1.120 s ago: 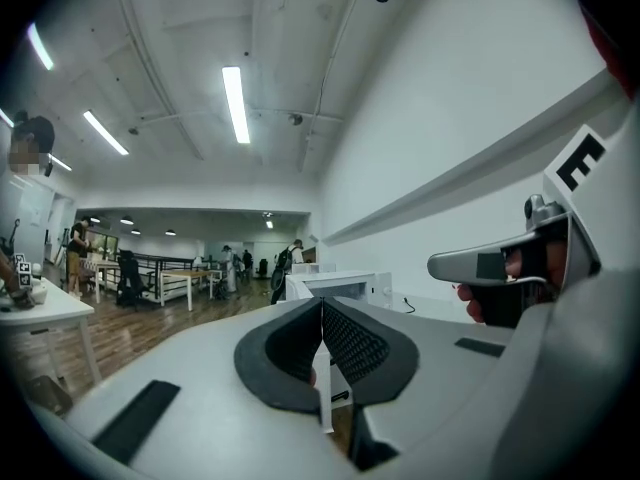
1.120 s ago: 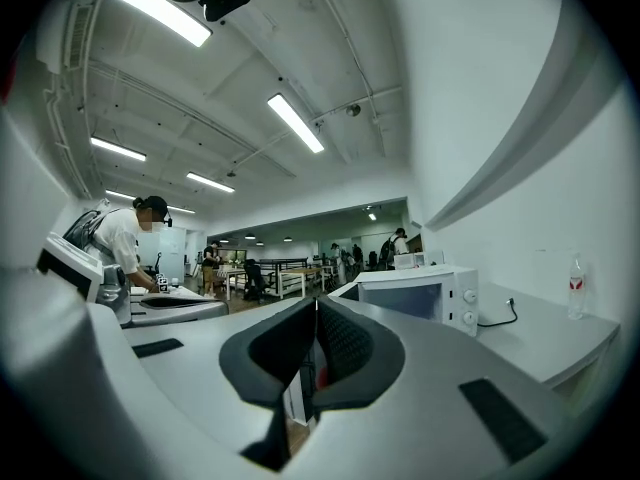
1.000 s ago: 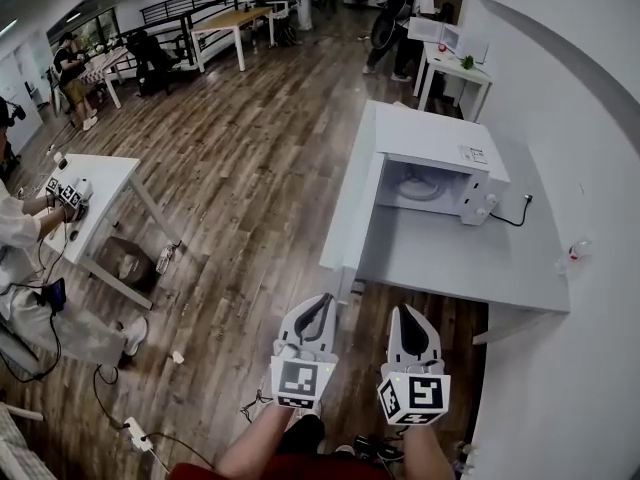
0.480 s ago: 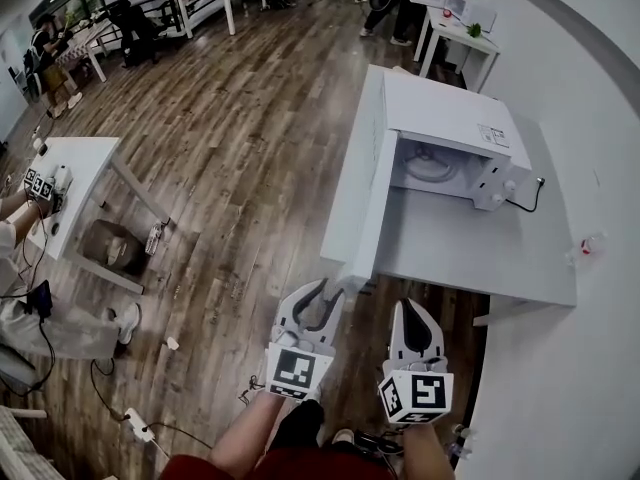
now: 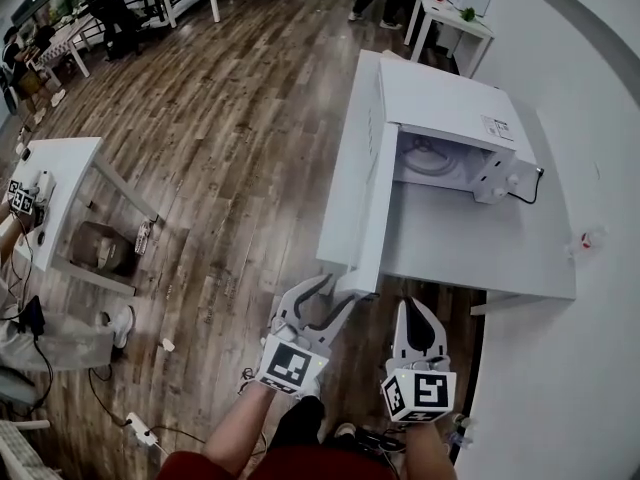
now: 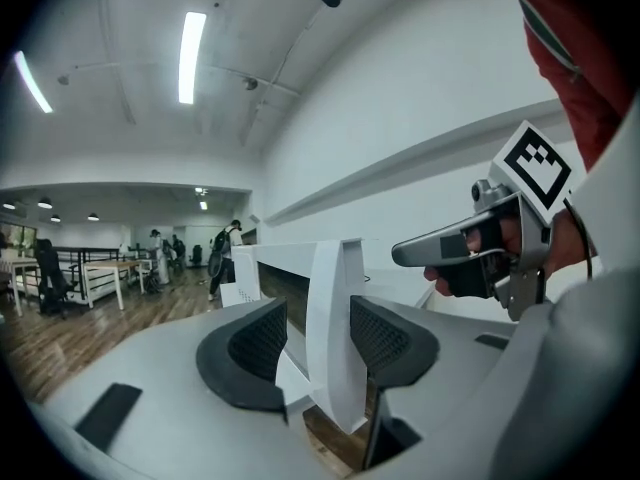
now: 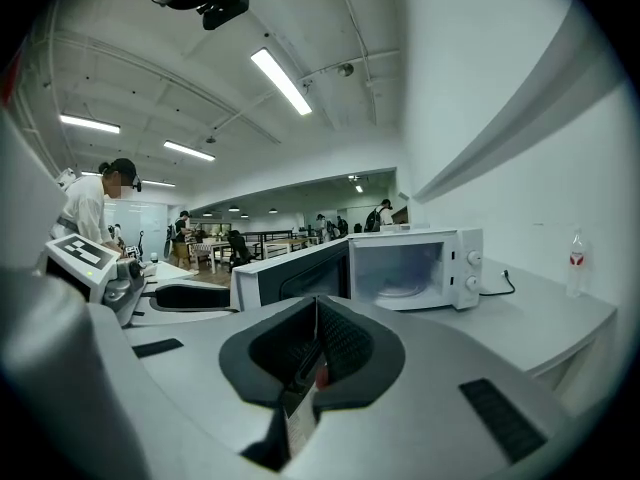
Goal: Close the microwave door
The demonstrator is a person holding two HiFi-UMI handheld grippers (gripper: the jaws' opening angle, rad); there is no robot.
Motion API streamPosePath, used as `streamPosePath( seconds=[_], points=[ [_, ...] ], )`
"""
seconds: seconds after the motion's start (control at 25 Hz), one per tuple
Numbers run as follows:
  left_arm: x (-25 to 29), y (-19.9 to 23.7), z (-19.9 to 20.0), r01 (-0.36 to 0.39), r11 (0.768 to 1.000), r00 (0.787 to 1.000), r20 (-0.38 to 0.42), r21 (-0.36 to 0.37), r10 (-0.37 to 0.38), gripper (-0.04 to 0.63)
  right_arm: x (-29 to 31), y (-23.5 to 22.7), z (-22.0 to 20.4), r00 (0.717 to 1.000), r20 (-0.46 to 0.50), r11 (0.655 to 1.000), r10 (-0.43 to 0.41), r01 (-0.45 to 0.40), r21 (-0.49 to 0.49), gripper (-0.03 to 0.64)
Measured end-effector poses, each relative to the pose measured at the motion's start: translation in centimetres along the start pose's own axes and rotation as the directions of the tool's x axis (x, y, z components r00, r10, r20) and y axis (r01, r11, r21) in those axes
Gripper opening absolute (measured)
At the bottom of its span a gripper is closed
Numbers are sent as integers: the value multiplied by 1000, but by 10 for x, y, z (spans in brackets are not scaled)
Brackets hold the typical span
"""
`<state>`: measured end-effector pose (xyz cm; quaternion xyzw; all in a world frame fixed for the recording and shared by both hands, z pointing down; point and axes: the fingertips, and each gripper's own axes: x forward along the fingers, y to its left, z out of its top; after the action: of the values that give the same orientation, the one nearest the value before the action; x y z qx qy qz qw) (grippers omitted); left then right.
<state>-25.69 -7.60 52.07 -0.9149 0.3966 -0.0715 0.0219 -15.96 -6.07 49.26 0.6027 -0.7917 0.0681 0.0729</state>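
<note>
From the head view, the microwave (image 5: 440, 93) sits on a white table (image 5: 450, 248) with its door (image 5: 372, 188) swung fully out towards the person. A glass plate (image 5: 432, 158) lies inside the cavity. The left gripper (image 5: 340, 290) reaches the door's free edge, and the right gripper (image 5: 414, 308) hangs just beside it.

In the left gripper view, the left gripper (image 6: 322, 340) has its jaws opening wide. The door (image 6: 335, 288) edge stands between the pads, which do not press on it.

In the right gripper view, the right gripper (image 7: 315, 343) has its jaws together. A pale sliver between them may be part of the gripper. Beyond, the microwave (image 7: 440, 263) gapes, with the plate (image 7: 400, 290) inside.
</note>
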Motion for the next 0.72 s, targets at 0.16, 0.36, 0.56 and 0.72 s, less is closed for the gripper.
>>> streamPosePath(
  seconds=[0.16,0.36,0.56,0.72],
  points=[
    [10,-2,0,80,997,997,18,-10,-80,192,8,-3,2,1000,-2,1000,-21,21,-1,29],
    [16,-9,2,182,983,982,48,-6,-182,192,10,-4,5,999,-2,999,-49,49,-9,29],
    [22,-20,2,237,972,969,70,1,-236,183,5,-14,0,997,-4,997,-79,79,0,29],
    [29,-27,3,259,966,964,59,3,-259,167,1,-23,2,996,3,996,-93,93,16,29]
  ],
)
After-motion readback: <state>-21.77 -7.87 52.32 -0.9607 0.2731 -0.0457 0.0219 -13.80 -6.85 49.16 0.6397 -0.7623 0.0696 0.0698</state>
